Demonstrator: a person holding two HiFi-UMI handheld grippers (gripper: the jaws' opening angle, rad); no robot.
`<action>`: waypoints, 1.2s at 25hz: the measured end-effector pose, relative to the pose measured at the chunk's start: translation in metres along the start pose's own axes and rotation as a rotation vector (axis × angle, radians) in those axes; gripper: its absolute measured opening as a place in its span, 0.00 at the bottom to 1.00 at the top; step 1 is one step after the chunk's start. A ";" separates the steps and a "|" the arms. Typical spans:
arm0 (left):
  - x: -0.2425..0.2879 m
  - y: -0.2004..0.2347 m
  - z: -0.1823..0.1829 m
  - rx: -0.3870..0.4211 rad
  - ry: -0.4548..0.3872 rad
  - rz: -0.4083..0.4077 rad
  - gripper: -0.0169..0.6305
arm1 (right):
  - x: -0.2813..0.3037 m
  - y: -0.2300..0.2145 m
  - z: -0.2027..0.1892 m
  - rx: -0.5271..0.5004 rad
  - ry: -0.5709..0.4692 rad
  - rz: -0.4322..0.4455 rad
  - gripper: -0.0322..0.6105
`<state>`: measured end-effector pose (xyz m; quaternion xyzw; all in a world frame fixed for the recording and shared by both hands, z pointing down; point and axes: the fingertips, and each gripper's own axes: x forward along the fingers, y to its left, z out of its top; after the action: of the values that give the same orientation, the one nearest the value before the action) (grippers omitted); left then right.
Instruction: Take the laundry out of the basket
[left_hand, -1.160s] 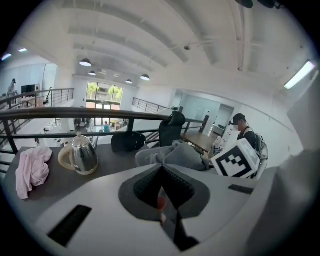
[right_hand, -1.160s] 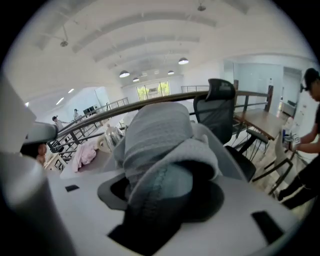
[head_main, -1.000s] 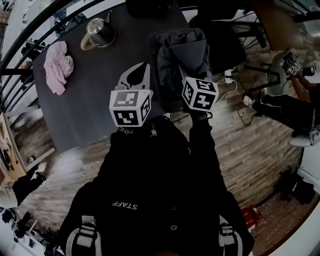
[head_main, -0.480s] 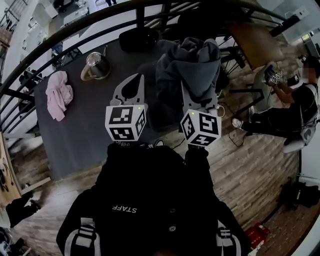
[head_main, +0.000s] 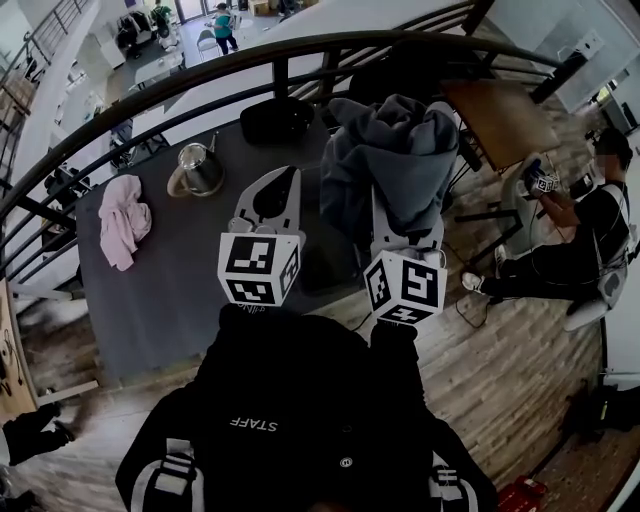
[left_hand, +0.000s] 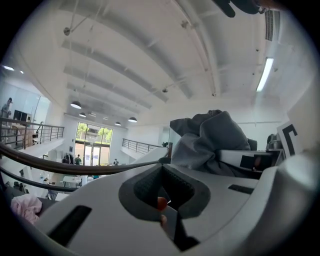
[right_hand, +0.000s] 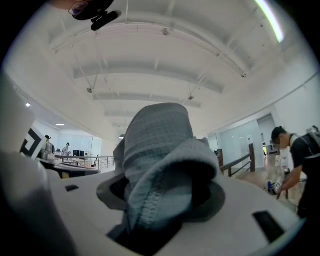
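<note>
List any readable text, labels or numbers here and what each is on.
"STAFF": white letters on the person's black top, upside down in the head view.
Left marker cube and right marker cube: square code patterns, no words.
Small print just under the left marker cube: too small to read.
Gripper views: nothing legible.

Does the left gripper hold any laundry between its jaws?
No, the jaws of the left gripper stand together with no cloth between them; the grey garment is beside it.
</note>
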<state>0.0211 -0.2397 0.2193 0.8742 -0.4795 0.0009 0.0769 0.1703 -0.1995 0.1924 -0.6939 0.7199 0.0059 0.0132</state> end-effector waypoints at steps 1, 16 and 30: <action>0.000 -0.001 0.003 0.005 -0.007 0.001 0.03 | 0.000 0.000 0.003 -0.003 -0.009 0.002 0.47; -0.006 0.003 0.012 0.036 -0.057 0.054 0.03 | -0.005 0.009 0.023 -0.041 -0.078 0.023 0.47; -0.010 0.006 0.008 0.041 -0.040 0.063 0.03 | -0.008 0.015 0.020 -0.033 -0.072 0.023 0.48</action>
<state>0.0099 -0.2351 0.2118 0.8599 -0.5081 -0.0042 0.0494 0.1556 -0.1907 0.1724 -0.6851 0.7266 0.0431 0.0276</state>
